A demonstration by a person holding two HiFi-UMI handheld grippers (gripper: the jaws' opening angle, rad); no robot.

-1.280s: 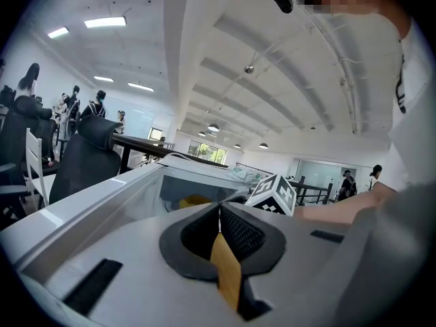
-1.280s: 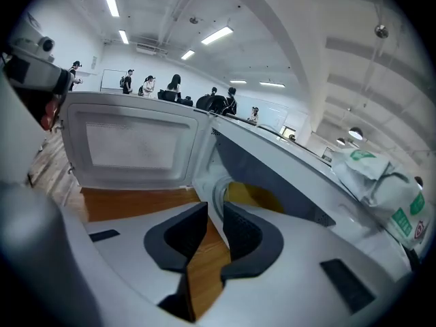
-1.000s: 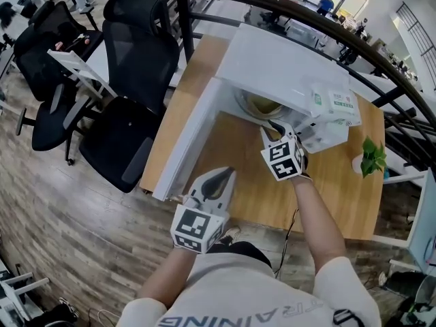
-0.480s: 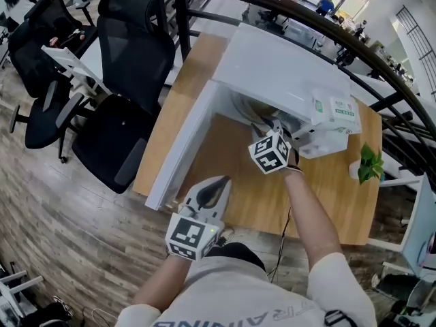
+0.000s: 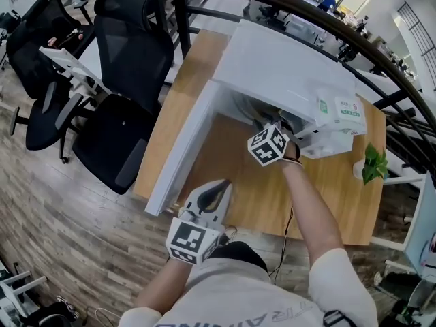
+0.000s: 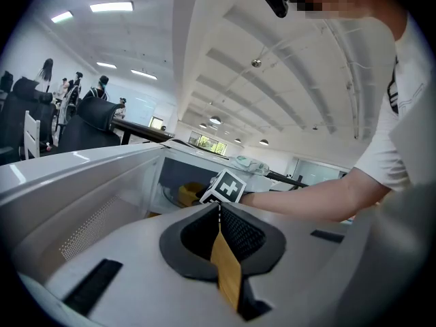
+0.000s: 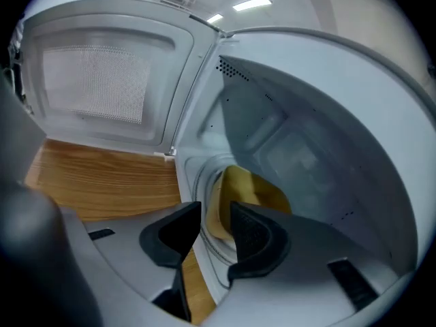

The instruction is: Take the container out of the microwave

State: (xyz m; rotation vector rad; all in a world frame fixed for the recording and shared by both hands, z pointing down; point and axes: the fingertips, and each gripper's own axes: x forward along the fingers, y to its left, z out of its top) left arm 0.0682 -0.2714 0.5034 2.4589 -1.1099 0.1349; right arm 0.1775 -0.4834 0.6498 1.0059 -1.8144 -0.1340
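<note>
A white microwave (image 5: 286,67) stands on the wooden table (image 5: 327,196) with its door (image 5: 180,152) swung open to the left. Inside, a yellow container (image 7: 255,193) rests on the glass turntable (image 7: 197,182); the same container (image 6: 187,193) shows in the left gripper view. My right gripper (image 7: 214,213) reaches into the cavity. Its jaws have just been opening and stand open, with the container's near rim in the gap and the pads not pressing it. In the head view, my right gripper (image 5: 271,127) hides the container. My left gripper (image 5: 219,184) hovers shut and empty at the table's front edge.
A white and green box (image 5: 339,107) lies on the microwave's top. A small green plant (image 5: 373,162) stands at the table's right. Black office chairs (image 5: 133,60) crowd the left side. A black railing (image 5: 306,12) curves behind the table.
My right gripper has moved down and further into the microwave cavity, rolling a little. The left gripper has stayed near the table's front edge.
</note>
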